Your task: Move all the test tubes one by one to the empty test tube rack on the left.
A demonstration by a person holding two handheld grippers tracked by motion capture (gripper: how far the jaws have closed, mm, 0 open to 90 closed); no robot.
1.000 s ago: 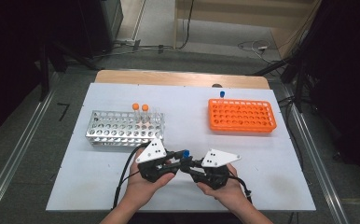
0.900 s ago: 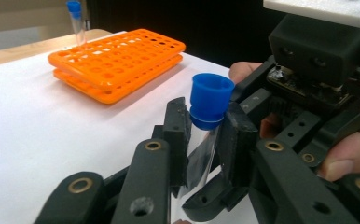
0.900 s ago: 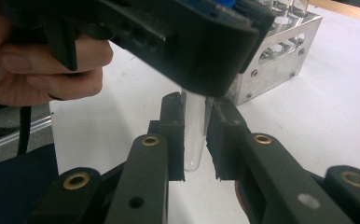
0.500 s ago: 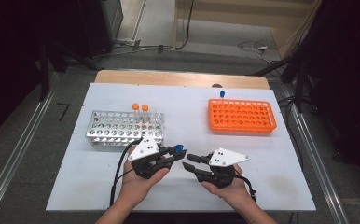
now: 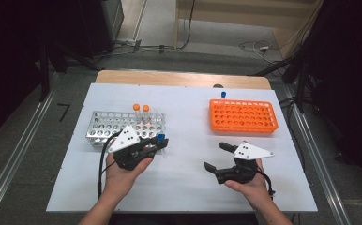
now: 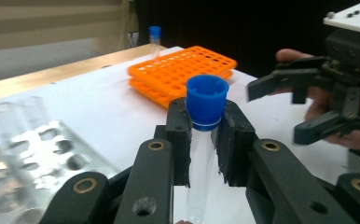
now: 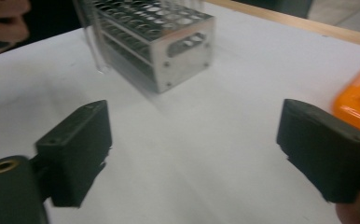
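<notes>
Now the two grippers sit well apart over the white table top, whereas a second ago they met at the middle of its near edge, jaw tips almost touching around the tube. The left gripper has drawn off toward the silver metal tube rack and is clamped on the clear plastic test tube with the blue screw cap, its black pads pressing the tube just under the cap. The right gripper has moved off to the right, near the front of the orange plastic tube rack, and its jaws have just been opening; they now stand wide apart with nothing between them but bare table. The racks have not shifted, and two orange-capped tubes stand in the silver rack's far row, while one blue-capped tube stands at the far edge of the orange rack. In the left gripper view the lower end of the held tube is cut off by the picture's bottom edge, and the silver rack at the left is blurred. The right gripper view is smeared by motion, so the silver rack's holes are hard to count, and the orange rack is cut off at the right edge. From above, the held tube's clear body is too faint to make out; its blue cap alone is plain.
</notes>
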